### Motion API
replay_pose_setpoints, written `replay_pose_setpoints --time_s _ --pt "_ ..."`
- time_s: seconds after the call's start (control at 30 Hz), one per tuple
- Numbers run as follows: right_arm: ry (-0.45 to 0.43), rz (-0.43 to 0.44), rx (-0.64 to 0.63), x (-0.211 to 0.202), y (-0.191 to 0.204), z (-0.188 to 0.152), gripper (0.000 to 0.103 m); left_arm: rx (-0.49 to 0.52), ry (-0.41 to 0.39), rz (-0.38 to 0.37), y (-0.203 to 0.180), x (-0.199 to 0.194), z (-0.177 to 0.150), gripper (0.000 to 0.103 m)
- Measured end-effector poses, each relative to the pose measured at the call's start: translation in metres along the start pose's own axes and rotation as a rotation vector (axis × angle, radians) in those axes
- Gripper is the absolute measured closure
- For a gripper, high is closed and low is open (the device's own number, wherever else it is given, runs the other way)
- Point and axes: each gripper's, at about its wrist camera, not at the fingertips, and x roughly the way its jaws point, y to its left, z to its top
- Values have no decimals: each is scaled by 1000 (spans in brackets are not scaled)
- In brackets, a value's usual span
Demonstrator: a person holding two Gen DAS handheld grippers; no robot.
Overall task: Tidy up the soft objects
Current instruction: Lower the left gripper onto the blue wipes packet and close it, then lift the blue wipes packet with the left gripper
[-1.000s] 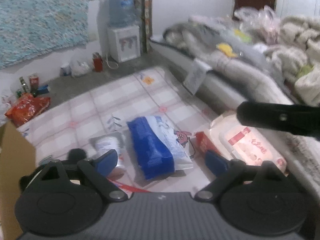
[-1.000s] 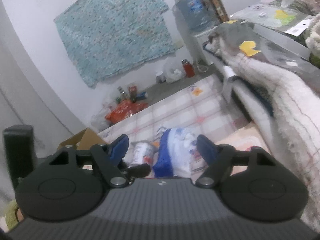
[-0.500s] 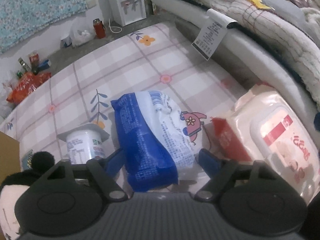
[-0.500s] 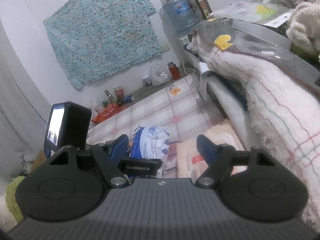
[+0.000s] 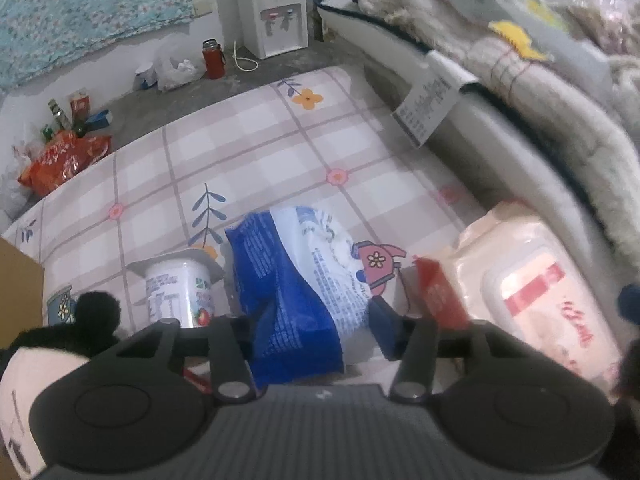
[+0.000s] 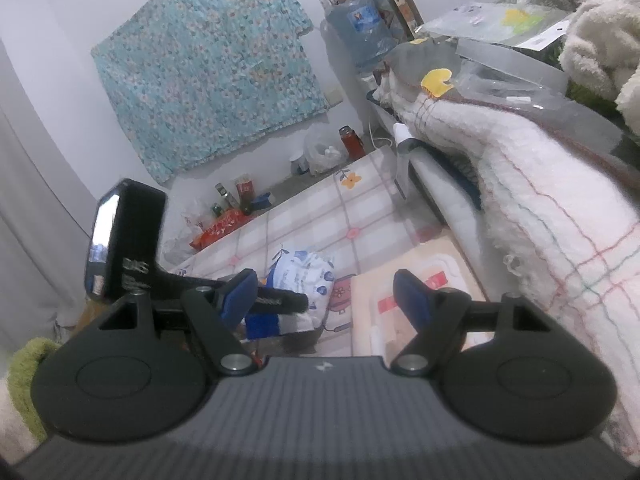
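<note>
Pack (image 5: 292,288) of blue and white crinkled plastic lies flat on the checked sheet (image 5: 248,160), its long axis running from the near edge away toward the far edge, the blue end nearest. The left gripper (image 5: 312,320) straddles that near end; its jaws have just been closing, and the pack sits between them, the blue pads close against its sides, though whether they press I cannot tell. Fine print covers the pack, too small to read.

Just left of it a yogurt cup (image 5: 178,288) lies on its side, white plastic with a foil lid and a strawberry on the label. At the near left corner is a plush toy (image 5: 52,344), black and white and fuzzy. Right of the pack lies a wipes pack (image 5: 536,292), a soft pink rectangle with a hard flip lid and red script I cannot make out.

The right gripper (image 6: 324,300) hangs above the wipes pack with jaws spread and nothing between them; lettering on the left gripper's arm shows there but is blurred.

Along the sheet's right edge runs a pile of blankets (image 6: 540,200), woolly white with thin coloured checks. Beyond the far edge stand a red flask (image 5: 213,58) and a water dispenser (image 5: 272,20).
</note>
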Motion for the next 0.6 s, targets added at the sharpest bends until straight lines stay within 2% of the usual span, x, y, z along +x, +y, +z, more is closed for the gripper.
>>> replay_pose_setpoints --time_s 0.3,0.47,0.6 --pt "-2 15 10 -28 -1 -11 28 -106 -16 -107 15 -64 -26 60" --pt "56 49 -12 -41 5 -30 28 -194 8 -181 30 -94 -52 60" --pt "135 105 93 -44 -4 -50 28 -269 20 -238 39 -107 -76 60"
